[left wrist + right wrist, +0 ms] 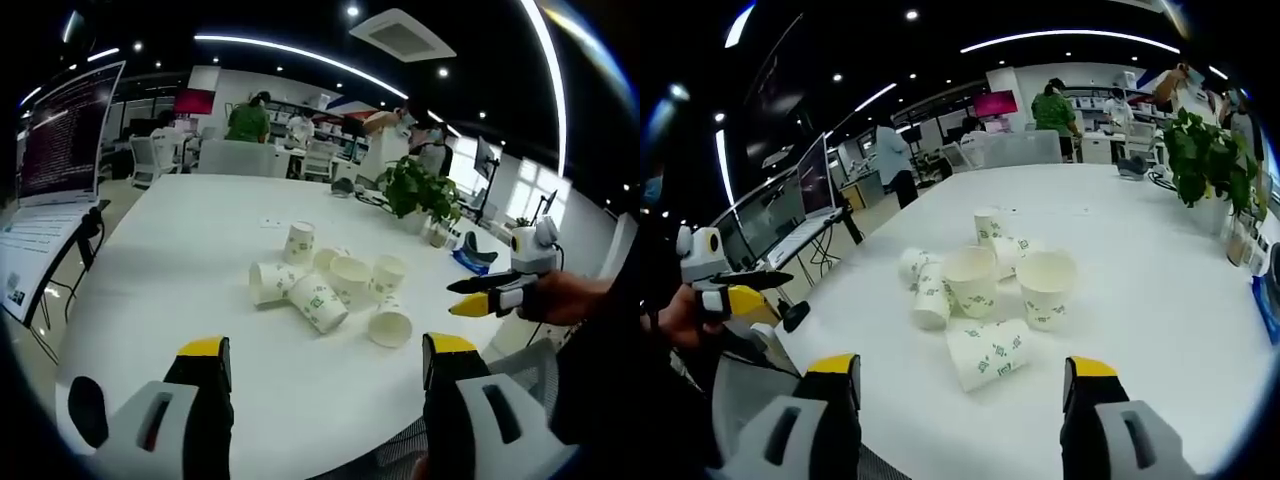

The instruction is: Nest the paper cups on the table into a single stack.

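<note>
**Both tools open and empty, cups not yet gathered**

Left gripper view: the left tool (325, 365), with yellow-tipped grey jaws, stands wide open near the bench edge and holds nothing. Ahead of it, on the broad white bench (180, 270), lies a loose cluster of white paper cups with green print (335, 290). One cup stands upright at the far side (299, 242), one lies on its side to the left with its mouth towards the others (272, 282), another lies tipped nearer the tool (319, 302), and a further one lies at the right with its open mouth facing forward (390, 325). The right tool (478, 297) comes in from the right, held in a person's hand off the bench edge; how far its jaws are parted cannot be told from here. A green potted plant (420, 192) stands well beyond the cups.

Right gripper view: the right tool (965, 368) is likewise wide open and empty. The nearest cup lies on its side just ahead of the jaws (990, 352); behind it two cups show their open mouths (1046, 285) (970, 280), with more lying to the left (925, 285). The left tool (735, 295) shows at the left, off the bench.

By my reading, nesting has not begun: no cup sits inside another for certain. The next move calls for closing on one cup's wall, gently enough not to crush it, then aligning its base with an upright cup's mouth.
</note>
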